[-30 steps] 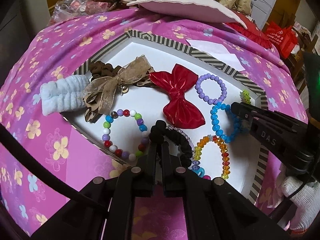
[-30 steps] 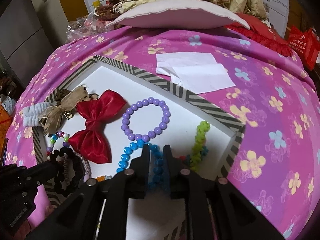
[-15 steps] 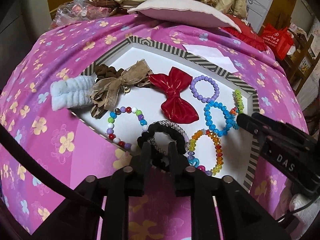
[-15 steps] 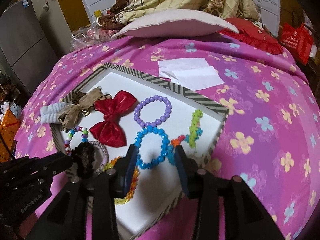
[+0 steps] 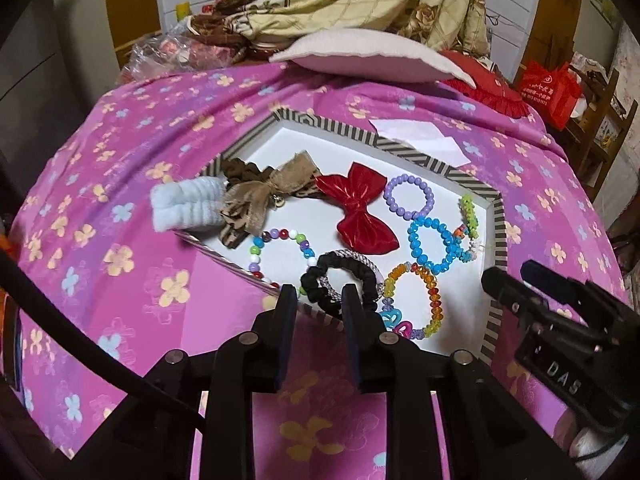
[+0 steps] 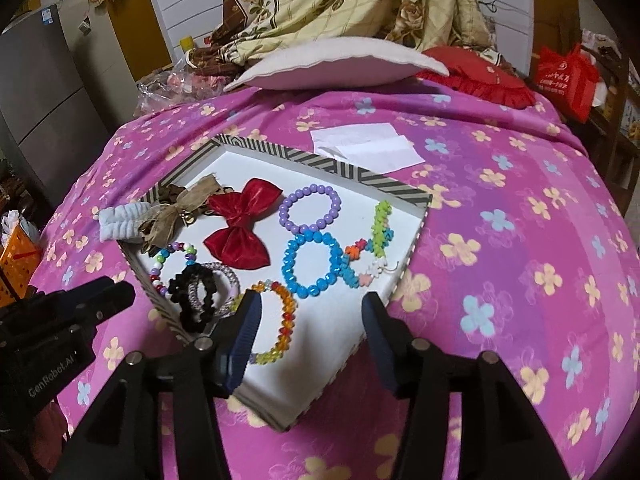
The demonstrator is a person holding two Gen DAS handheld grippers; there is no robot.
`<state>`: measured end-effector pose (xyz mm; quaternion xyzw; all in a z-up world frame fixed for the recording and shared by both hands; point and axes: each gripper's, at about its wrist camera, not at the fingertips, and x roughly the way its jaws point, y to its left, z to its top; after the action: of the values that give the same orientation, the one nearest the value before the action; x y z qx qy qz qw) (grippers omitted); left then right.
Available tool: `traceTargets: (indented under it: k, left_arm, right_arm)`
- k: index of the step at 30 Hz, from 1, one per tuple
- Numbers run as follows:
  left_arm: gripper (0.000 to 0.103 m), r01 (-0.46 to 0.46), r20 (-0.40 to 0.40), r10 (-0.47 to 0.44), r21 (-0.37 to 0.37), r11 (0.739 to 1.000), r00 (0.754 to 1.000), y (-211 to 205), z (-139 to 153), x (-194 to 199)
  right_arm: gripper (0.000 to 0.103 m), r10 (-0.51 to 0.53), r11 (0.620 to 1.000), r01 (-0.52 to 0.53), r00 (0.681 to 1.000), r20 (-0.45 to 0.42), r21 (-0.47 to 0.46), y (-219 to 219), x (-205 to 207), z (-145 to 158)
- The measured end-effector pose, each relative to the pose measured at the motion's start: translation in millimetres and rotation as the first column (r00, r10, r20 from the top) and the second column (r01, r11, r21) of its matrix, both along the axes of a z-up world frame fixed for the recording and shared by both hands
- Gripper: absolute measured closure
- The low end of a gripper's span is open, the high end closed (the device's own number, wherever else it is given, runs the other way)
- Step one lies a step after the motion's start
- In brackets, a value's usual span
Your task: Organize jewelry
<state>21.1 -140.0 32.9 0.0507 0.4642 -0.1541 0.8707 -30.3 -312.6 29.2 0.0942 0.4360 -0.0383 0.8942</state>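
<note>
Both tongs gaping, empty: left tongs point(image 5: 318, 294) hang over the black scrunchie point(image 5: 340, 284) at the tray point(image 5: 496, 216) near rim, right tongs point(image 6: 310, 306) over the amber bracelet point(image 6: 282, 320). Risk: scrunchie overhangs the rim; a nudge could drop it onto the bed point(image 6: 520, 240).

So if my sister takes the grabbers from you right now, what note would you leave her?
Left gripper: open, empty, at the tray's near edge by the black scrunchie.
Right gripper: open, empty, above the orange bead bracelet.
In the striped tray: red bow, purple bracelet, blue bracelet, and more.
The fluffy blue band hangs over the tray's left edge.
Done: almost everything is in the tray.
Left: maybe tuck that band fully in.
</note>
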Motion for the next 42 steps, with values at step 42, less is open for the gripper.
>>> traceTargets:
  k: [42]
  left_arm:
    - [0.068, -0.056, 0.19, 0.061, -0.034, 0.998, 0.98, 27, 60, -45]
  right_arm:
    - [0.033, -0.024, 0.998, 0.029, 0.996, 0.082, -0.054, 38, -47, 57]
